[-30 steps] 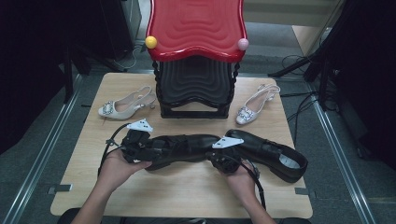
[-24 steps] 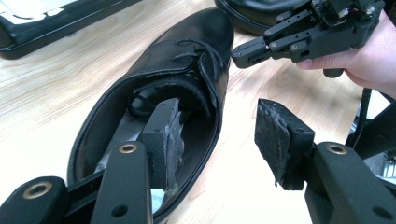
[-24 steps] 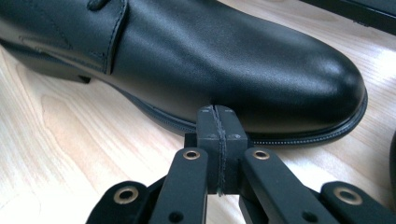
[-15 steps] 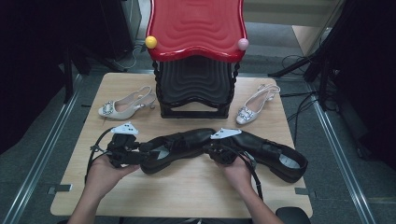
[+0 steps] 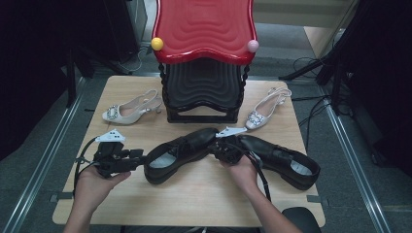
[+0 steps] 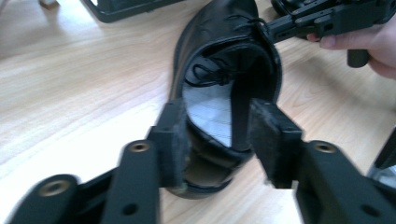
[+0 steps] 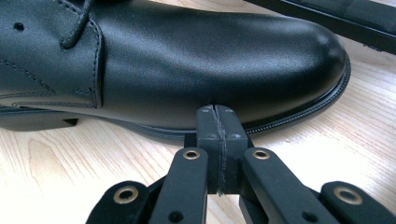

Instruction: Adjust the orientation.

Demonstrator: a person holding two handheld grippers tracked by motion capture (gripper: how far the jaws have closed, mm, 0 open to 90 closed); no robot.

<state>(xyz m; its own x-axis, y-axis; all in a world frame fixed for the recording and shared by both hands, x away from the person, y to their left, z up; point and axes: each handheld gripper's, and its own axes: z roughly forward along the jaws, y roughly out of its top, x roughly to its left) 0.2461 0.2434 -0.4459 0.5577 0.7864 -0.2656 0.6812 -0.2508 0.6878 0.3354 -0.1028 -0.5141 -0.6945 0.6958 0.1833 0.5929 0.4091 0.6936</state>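
Shoe point(image 6: 219, 74): stiff leather, fairly light, sliding easily; heel rim is sitting between the pads.
Left gripper point(image 6: 219, 140): half open, closing around heel, apparently not yet pinching.
Right gripper point(image 7: 217, 140): shut, empty, nudging the toe.

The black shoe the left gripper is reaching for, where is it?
In the high view the black shoe lies mid-table, before the red-topped rack, between the left gripper and right gripper.

Black shoe point(image 7: 154, 65) heel cut off by frame edge.
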